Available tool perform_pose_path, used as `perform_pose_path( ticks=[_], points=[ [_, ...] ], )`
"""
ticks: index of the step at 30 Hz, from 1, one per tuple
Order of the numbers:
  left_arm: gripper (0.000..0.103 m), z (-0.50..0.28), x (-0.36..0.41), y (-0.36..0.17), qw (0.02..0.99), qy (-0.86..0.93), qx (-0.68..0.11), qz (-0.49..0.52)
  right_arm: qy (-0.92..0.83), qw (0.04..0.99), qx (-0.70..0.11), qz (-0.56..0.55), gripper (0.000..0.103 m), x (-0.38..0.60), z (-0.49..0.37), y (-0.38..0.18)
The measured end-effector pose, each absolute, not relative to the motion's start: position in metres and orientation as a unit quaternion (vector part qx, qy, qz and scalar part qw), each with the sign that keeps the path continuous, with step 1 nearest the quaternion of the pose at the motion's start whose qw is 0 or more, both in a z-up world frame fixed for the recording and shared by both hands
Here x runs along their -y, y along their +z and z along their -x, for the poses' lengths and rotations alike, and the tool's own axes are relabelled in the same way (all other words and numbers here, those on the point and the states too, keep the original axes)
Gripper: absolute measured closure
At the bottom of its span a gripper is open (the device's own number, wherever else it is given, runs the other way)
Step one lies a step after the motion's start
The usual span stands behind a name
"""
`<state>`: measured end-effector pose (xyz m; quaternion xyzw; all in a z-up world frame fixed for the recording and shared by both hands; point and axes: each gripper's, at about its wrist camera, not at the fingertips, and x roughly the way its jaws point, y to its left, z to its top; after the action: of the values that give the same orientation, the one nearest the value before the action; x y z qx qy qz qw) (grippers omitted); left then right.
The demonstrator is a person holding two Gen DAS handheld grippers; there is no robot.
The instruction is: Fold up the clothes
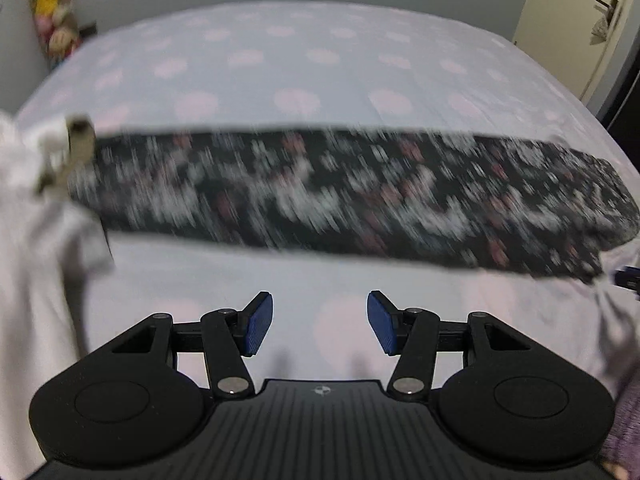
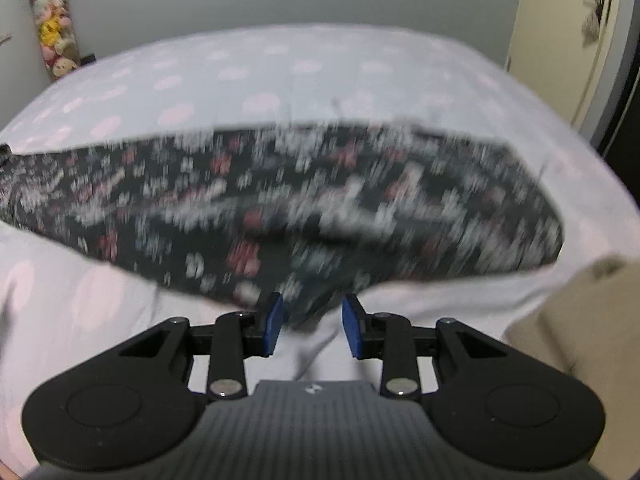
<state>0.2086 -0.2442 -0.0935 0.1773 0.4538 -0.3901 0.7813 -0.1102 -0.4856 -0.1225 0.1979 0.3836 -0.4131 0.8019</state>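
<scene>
Garment: a dark floral-print piece [image 1: 340, 196] is seen lying as a long folded band across the middle of the bed, running side to side and heavily blurred in both views.
Bed: a pale sheet with pink dots [image 1: 280, 60] is spread under the garment; the far edge is seen against the wall.
Left tool [image 1: 320, 322]: the jaws are set wide apart with nothing between them; only bare sheet is seen there, on the near side of the band.
Right tool [image 2: 313, 325]: the jaws are held at a narrower gap, and the band's near edge is seen drooping just ahead of the blue pads [image 2: 274, 326]; no pinch on the cloth is visible.
Other cloth: a white piece [image 1: 36, 240] is seen at the bed's left side and a beige one [image 2: 580, 320] at its right.
Step judged: the fold appears laid and let go.
Risk: the near edge by the right tool could be snagged and dragged open if the pads are swept through it; the blur suggests quick travel, which would make that likelier.
Risk: the neighbouring white piece could be caught up with the band's left end.
</scene>
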Motion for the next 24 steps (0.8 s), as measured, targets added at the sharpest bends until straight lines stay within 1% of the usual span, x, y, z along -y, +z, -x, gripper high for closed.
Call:
perform_pose_path(
  ticks=[6,7,8,11,15,16,19,20,24],
  points=[
    [0.052,-0.168,0.221,-0.106,0.780,-0.363,-0.499,-0.109,-0.421,0.781,-0.391,-0.246,0.070,0.497,0.093,-0.148],
    [0.053,-0.163,0.219,-0.105,0.779,-0.363,-0.500,-0.108,-0.426,0.779,-0.388,-0.247,0.078,0.497,0.093,-0.150],
    [0.053,-0.159,0.216,-0.103,0.780,-0.366,-0.497,-0.106,-0.432,0.778,-0.383,-0.248,0.090,0.497,0.093,-0.151],
    [0.052,-0.151,0.207,-0.094,0.787,-0.368,-0.487,-0.090,-0.443,0.777,-0.371,-0.249,0.094,0.496,0.095,-0.153],
    [0.052,-0.147,0.197,-0.083,0.799,-0.364,-0.475,-0.059,-0.447,0.771,-0.385,-0.241,0.098,0.493,0.098,-0.152],
    [0.048,-0.148,0.194,-0.081,0.801,-0.365,-0.472,-0.052,-0.448,0.768,-0.390,-0.239,0.098,0.492,0.099,-0.151],
    [0.041,-0.145,0.188,-0.074,0.811,-0.361,-0.458,-0.052,-0.447,0.762,-0.403,-0.239,0.099,0.491,0.101,-0.152],
    [0.041,-0.144,0.187,-0.073,0.812,-0.361,-0.456,-0.051,-0.447,0.758,-0.410,-0.240,0.103,0.491,0.100,-0.154],
    [0.039,-0.142,0.182,-0.070,0.812,-0.368,-0.452,-0.039,-0.455,0.745,-0.417,-0.253,0.103,0.492,0.106,-0.156]
  ],
)
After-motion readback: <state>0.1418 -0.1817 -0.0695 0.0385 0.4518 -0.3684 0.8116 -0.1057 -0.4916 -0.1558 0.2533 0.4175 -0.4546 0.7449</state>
